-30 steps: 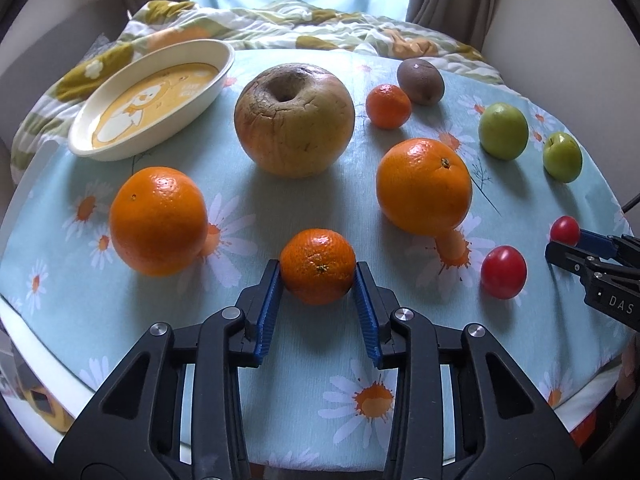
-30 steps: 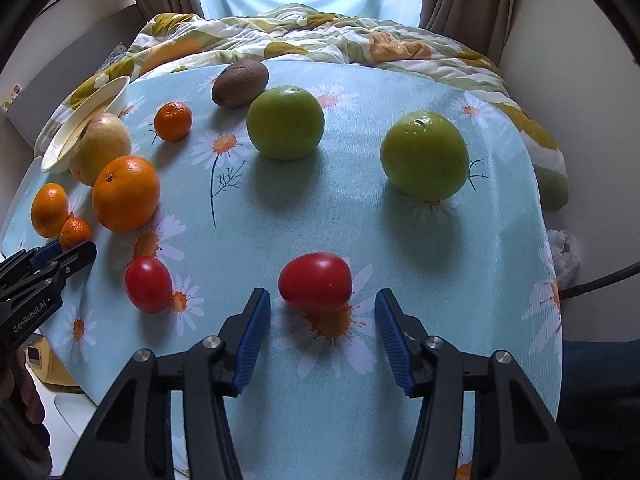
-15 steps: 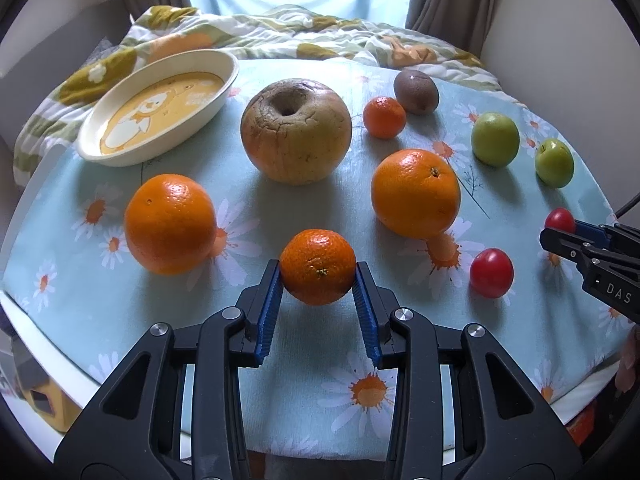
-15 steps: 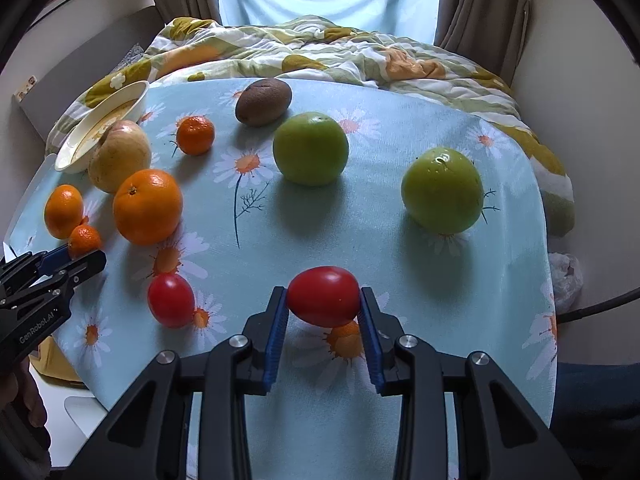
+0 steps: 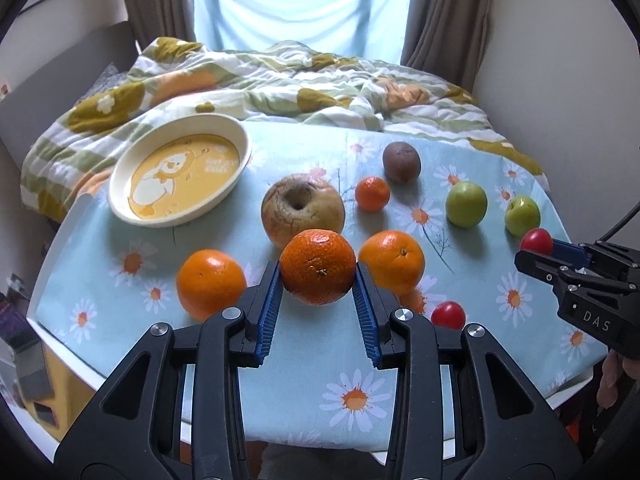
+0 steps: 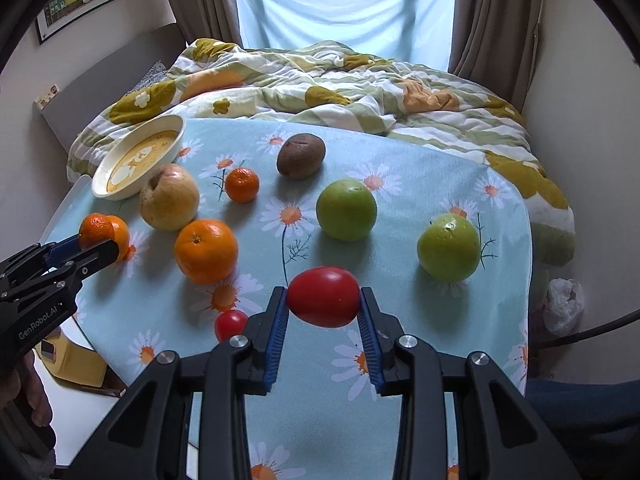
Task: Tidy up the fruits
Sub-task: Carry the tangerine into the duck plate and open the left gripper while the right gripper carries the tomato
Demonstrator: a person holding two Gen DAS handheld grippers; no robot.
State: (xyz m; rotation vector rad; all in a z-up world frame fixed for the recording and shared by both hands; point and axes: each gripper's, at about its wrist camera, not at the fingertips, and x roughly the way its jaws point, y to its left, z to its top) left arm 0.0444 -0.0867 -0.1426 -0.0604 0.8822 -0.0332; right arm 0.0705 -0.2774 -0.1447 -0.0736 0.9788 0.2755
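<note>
My left gripper [image 5: 318, 280] is shut on a small mandarin [image 5: 317, 266], held above the daisy-print tablecloth [image 5: 320, 368]. My right gripper [image 6: 323, 300] is shut on a red tomato [image 6: 323, 296], also raised off the cloth. In the left wrist view the right gripper [image 5: 538, 250] shows at the right edge with the tomato [image 5: 536, 240]. In the right wrist view the left gripper [image 6: 94, 246] shows at the left edge with the mandarin [image 6: 96, 230]. A cream oval dish [image 5: 120, 196] with a yellow cartoon bottom lies at the far left of the table.
On the cloth lie two oranges [image 5: 211, 283] [image 5: 391, 261], a large brownish apple [image 5: 303, 208], a second mandarin [image 5: 372, 193], a kiwi [image 5: 401, 161], two green fruits [image 6: 346, 209] [image 6: 448, 247] and a small tomato [image 6: 231, 323]. A rumpled duvet [image 5: 304, 84] lies behind the table.
The right jaws closed on the tomato. Both grippers rose, lifting the mandarin and the tomato off the cloth; the table looks farther away in both views.
</note>
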